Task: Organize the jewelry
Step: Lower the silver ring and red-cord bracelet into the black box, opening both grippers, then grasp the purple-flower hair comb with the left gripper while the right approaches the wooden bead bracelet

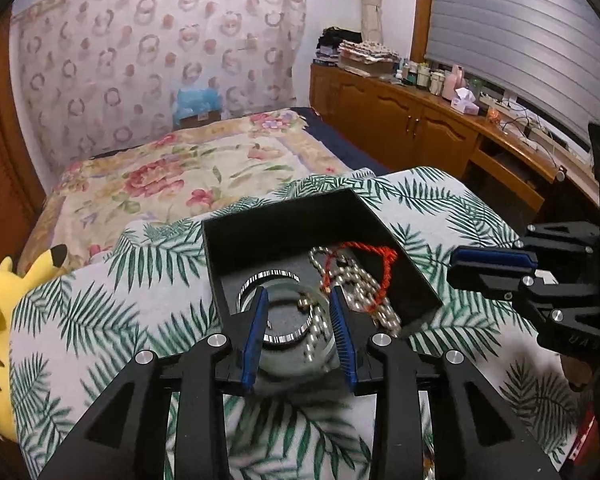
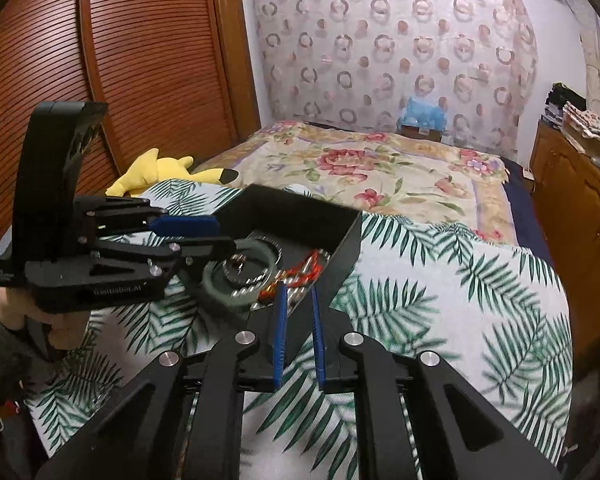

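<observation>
Judging by the black open box (image 1: pixel 400 276), most jewelry's in; your left gripper (image 1: pixel 300 300) fingers parted astride the translucent green bangle (image 1: pixel 296 344), right gripper (image 2: pixel 298 292) nearly closed, empty.

Left tongs (image 1: pixel 300 300) partly parted, right tongs (image 2: pixel 298 296) narrowly parted, both angled downward

The near wall of the black box (image 1: pixel 380 240) is hidden behind the left gripper (image 1: pixel 300 304), and the green bangle (image 2: pixel 224 288) is blurred.
</observation>
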Demonstrator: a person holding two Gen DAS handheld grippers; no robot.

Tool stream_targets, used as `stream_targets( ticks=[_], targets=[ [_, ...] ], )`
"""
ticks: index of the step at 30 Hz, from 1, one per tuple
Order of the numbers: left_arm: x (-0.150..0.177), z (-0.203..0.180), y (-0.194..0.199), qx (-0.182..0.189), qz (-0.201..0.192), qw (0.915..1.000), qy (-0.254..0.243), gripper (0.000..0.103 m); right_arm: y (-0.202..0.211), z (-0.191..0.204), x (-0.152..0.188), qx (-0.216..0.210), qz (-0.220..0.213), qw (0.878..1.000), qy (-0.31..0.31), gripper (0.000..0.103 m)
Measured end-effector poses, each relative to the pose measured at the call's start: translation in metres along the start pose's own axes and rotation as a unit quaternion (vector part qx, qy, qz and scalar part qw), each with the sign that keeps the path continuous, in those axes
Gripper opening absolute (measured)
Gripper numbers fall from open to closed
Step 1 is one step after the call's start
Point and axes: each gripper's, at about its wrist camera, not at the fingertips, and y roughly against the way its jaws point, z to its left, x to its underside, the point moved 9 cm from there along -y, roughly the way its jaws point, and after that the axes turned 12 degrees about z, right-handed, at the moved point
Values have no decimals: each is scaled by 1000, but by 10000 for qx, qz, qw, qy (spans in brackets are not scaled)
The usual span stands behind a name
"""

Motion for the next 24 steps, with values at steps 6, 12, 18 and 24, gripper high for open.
stream_targets(
  ticks=[6, 12, 18, 24],
  targets=[
    [36, -6, 23, -17, -51, 10000, 74, 40, 13, 18, 34, 30, 32, 10000, -25, 13],
    [70, -13, 41, -20, -74, 9999, 135, 43, 20, 34, 68, 72, 83, 9999, -89, 13],
    [91, -19, 59, -31, -139, 9998, 147, 49, 26, 51, 92, 93, 119, 9998, -116, 13],
    [118, -25, 62, 46, -67, 9998, 163, 55, 22, 58, 116, 55, 274, 9994, -188, 13]
  ],
)
